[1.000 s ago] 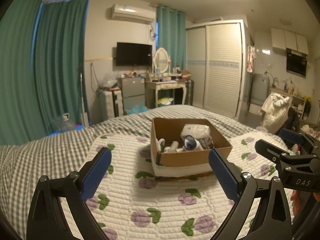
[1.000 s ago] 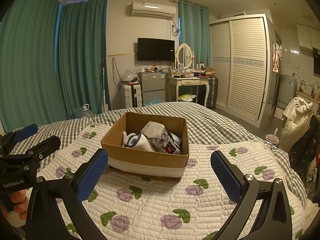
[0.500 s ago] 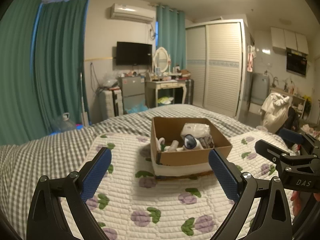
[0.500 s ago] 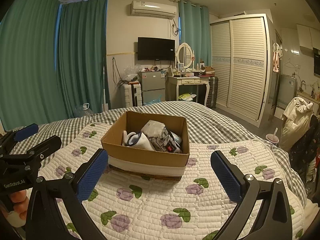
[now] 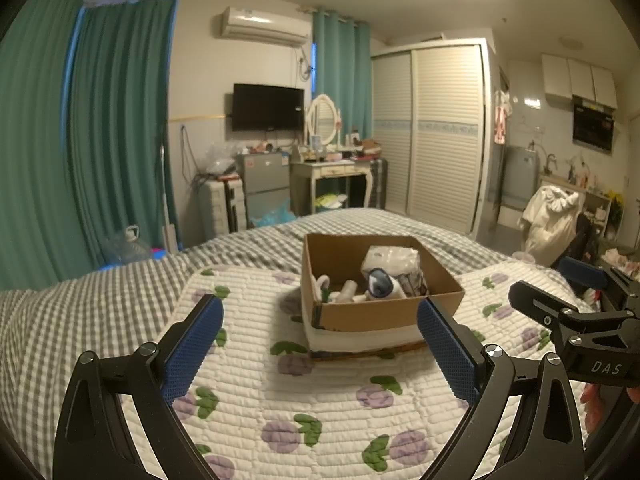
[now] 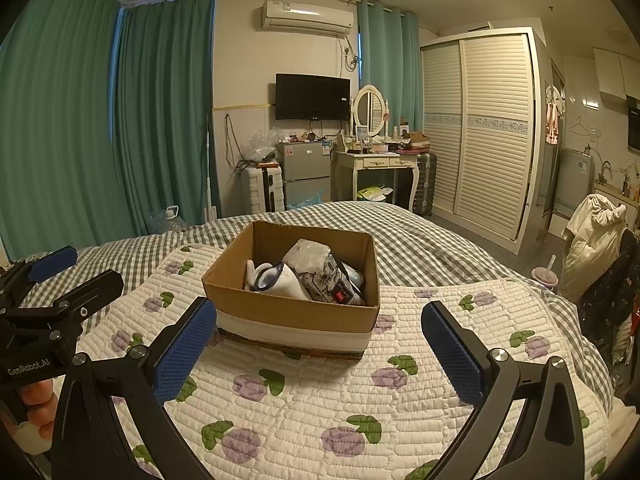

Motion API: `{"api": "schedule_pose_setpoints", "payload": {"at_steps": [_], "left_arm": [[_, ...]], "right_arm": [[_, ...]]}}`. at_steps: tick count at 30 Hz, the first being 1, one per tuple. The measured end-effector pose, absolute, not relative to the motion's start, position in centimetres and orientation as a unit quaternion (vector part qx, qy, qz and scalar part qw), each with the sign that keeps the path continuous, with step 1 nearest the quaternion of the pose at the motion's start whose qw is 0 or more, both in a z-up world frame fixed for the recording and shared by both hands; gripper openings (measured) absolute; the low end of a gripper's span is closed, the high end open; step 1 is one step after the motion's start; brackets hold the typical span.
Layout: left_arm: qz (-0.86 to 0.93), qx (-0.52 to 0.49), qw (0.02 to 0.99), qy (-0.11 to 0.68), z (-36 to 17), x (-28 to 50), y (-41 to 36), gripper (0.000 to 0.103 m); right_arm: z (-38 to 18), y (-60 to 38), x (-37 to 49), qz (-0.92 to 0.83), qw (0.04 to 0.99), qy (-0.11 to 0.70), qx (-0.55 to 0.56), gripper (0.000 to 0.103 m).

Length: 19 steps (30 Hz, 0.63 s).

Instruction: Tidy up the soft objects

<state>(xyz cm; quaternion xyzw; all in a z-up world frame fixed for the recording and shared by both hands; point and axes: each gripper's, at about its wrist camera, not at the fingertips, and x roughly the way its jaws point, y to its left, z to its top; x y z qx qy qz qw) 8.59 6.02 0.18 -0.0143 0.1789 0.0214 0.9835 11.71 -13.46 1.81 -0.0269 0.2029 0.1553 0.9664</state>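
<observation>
An open cardboard box (image 5: pixel 372 314) stands on a white quilt with purple flowers (image 5: pixel 320 408) on the bed. It also shows in the right wrist view (image 6: pixel 288 312). Inside lie soft things: a white piece with a blue ring (image 5: pixel 382 286), a clear plastic pack (image 5: pixel 390 258) and a printed pouch (image 6: pixel 336 280). My left gripper (image 5: pixel 320 344) is open and empty, short of the box. My right gripper (image 6: pixel 320 344) is open and empty, also short of the box. Each gripper shows at the edge of the other's view.
The quilt (image 6: pixel 320 400) lies over a grey checked bedspread (image 5: pixel 80 312). Beyond the bed stand green curtains (image 6: pixel 80 120), a small fridge (image 6: pixel 306 174), a dressing table (image 6: pixel 380 160) and a louvred wardrobe (image 6: pixel 480 128). Clothes hang at the right (image 6: pixel 592 240).
</observation>
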Motion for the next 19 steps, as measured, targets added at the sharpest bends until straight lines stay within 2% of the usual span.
{"api": "schedule_pose_setpoints", "payload": {"at_steps": [19], "left_arm": [[0.02, -0.02, 0.982, 0.184, -0.1, 8.53, 6.32, 0.099]], "right_arm": [[1.5, -13.23, 11.73, 0.155, 0.965, 0.208, -0.028, 0.103]]}}
